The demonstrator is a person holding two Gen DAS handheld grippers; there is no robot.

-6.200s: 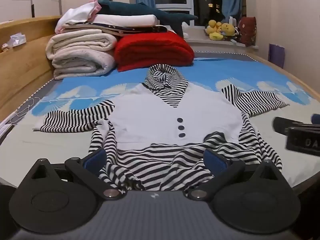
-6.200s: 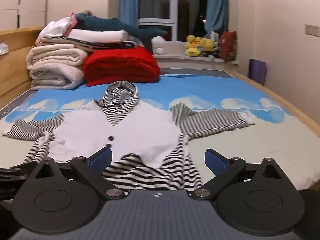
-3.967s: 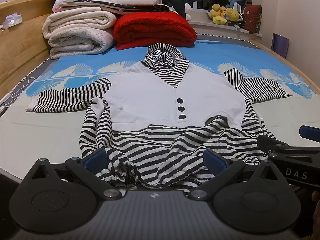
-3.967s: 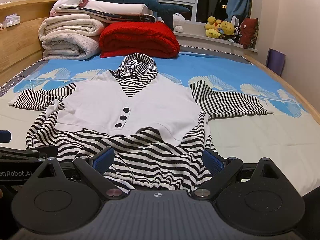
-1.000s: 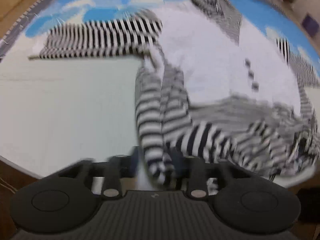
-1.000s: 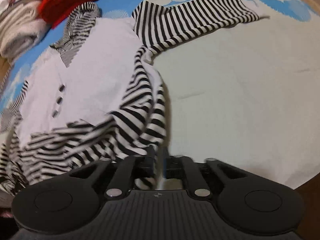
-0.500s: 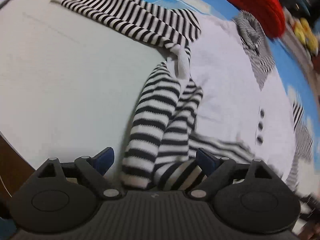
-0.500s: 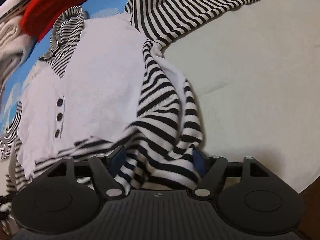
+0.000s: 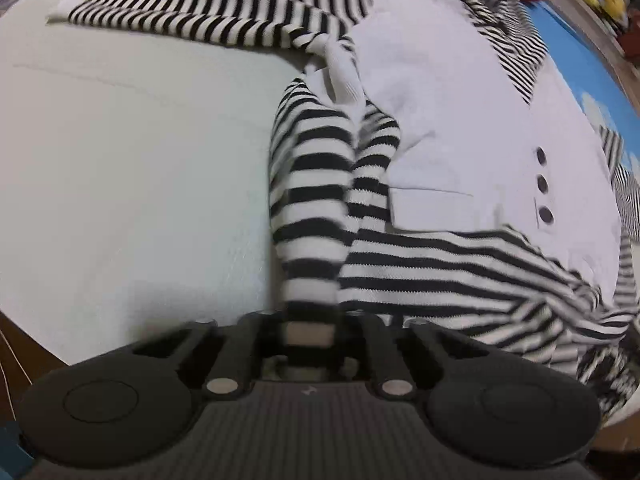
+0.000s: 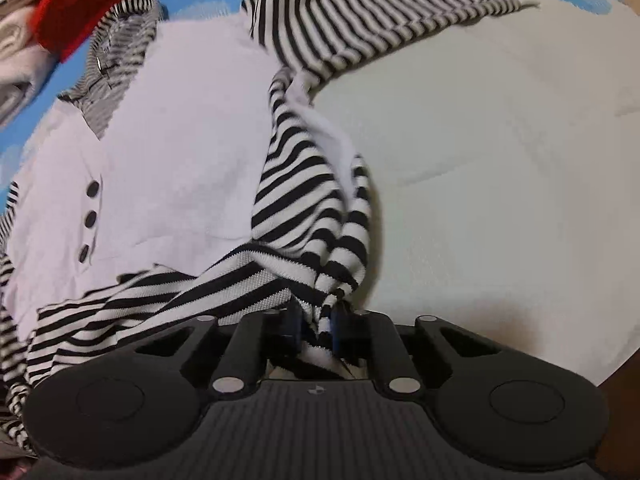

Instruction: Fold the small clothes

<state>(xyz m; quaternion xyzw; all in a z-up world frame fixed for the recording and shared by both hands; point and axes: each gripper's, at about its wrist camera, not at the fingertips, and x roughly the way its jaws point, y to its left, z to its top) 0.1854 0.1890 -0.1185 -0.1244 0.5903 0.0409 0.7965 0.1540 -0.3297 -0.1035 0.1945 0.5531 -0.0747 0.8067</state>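
Left wrist view shows left gripper (image 9: 310, 334) just clamped on the striped top (image 9: 472, 128); right view alone shows right gripper (image 10: 316, 330) pinching its other hem corner.

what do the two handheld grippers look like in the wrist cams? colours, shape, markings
Both match: the left gripper and right gripper are matte black plastic with a ribbed grey centre plate, a round disc housing on each side, angled linkage arms and silver pivot pins. A small logo sits mid-plate. Blue finger pads show on the right one. No cables, hands or sleeves visible.

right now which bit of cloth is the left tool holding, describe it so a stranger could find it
On the pale bed sheet lies a white-fronted top with three dark buttons. The left tool pinches its striped hem corner, below the outstretched sleeve, the only bunched-up striped column.
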